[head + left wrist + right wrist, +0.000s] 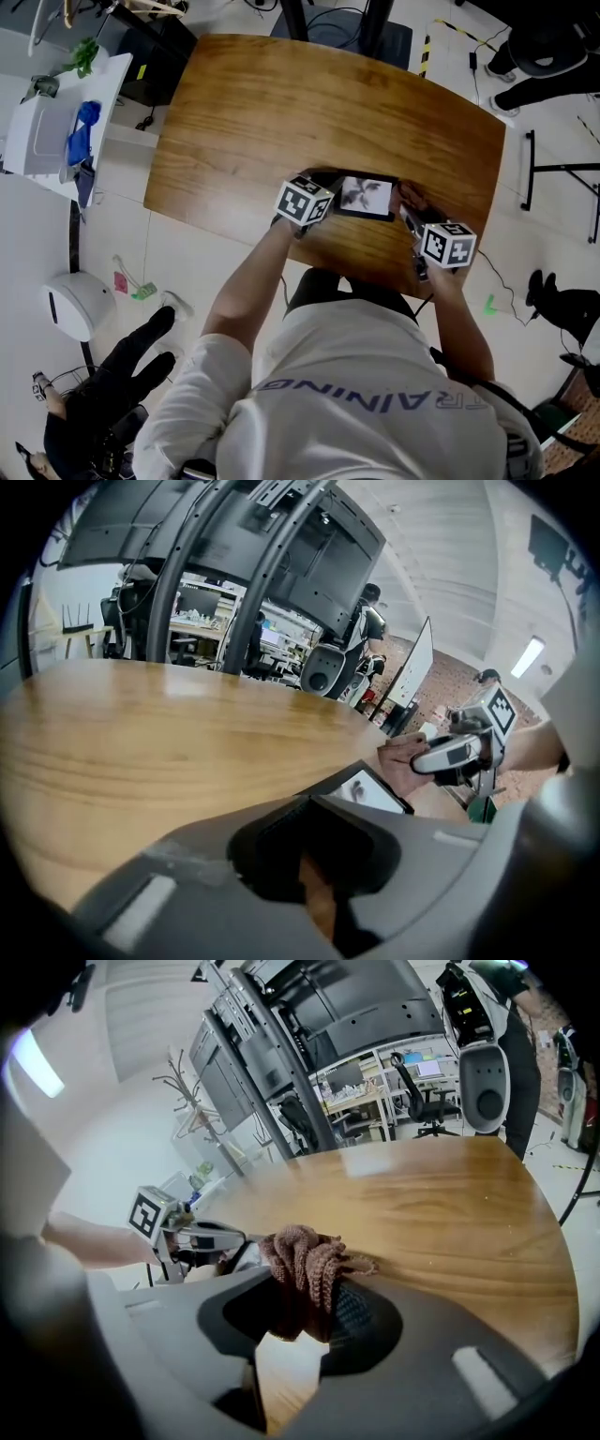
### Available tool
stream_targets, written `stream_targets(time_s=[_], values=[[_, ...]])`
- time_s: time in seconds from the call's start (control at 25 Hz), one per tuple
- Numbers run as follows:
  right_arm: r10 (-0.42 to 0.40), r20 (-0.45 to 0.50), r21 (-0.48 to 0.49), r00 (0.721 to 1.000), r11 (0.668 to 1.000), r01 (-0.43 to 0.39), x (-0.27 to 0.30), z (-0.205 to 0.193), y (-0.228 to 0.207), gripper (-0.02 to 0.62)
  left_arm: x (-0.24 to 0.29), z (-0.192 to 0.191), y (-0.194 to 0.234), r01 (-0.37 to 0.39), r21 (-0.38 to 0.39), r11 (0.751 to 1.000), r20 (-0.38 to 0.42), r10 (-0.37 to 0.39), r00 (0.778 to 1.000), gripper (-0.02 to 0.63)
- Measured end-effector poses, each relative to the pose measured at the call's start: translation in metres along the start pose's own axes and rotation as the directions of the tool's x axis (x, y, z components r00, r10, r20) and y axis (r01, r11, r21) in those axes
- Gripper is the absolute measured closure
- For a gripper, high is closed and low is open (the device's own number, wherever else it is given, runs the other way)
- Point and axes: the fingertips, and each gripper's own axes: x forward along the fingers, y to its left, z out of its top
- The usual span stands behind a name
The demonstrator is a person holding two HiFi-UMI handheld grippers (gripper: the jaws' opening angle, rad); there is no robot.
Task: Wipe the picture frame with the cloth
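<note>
Black stand legs (333, 19) rose beyond the desk's (281, 112) far edge; a white side table (47, 131) stood off its left edge. The picture frame (367, 197) lay near the near edge, its left end clenched in the left claw (325, 195). The right claw (411, 214) gripped the brown cloth (409, 197) at its right end. Open wood stretched toward the far edge.

Worktop (281, 112): one, wooden. Picture frame (366, 197): one. Cloth (305, 1255): one, brown. Tools: two, a left tool (314, 883) and a right tool (291, 1321). Marker cubes: two, one (303, 200) on the left tool, one (448, 244) on the right. Persons: one (375, 403) at the worktop; possibly a second (548, 56) beyond it, only dark legs showing.
</note>
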Motion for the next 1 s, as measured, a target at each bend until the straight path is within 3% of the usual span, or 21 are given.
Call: stream_targets(time_s=[0.08, 0.2, 0.28, 0.48, 0.64, 1.0], values=[[0.079, -0.002, 0.014, 0.997, 0.997, -0.079, 0.002, 0.003, 0.028, 0.468, -0.001, 0.003, 0.000, 0.007, -0.009, 1.000, -0.002, -0.007, 1.000, 0.601], [0.248, -0.066, 0.091, 0.966, 0.966, -0.242, 0.024, -0.013, 0.081, 0.468, -0.003, 0.002, 0.000, 0.011, -0.014, 1.000, -0.005, -0.011, 1.000, 0.601], [0.294, -0.114, 0.115, 0.949, 0.953, -0.281, 0.041, -0.025, 0.102, 0.468, -0.002, 0.001, -0.001, 0.011, -0.014, 1.000, -0.005, -0.011, 1.000, 0.601], [0.311, -0.225, 0.074, 0.923, 0.950, -0.302, 0.073, -0.041, 0.128, 0.469, -0.002, 0.003, 0.000, 0.004, -0.011, 1.000, 0.000, -0.004, 1.000, 0.601], [0.315, -0.240, 0.130, 0.918, 0.948, -0.291, 0.081, -0.044, 0.125, 0.469, -0.002, 0.002, -0.001, 0.004, -0.010, 1.000, 0.001, -0.004, 1.000, 0.601], [0.256, -0.188, 0.222, 0.948, 0.952, -0.213, 0.050, -0.043, 0.078, 0.468, -0.003, 0.002, 0.000, -0.006, 0.002, 1.000, 0.006, 0.006, 1.000, 0.601]])
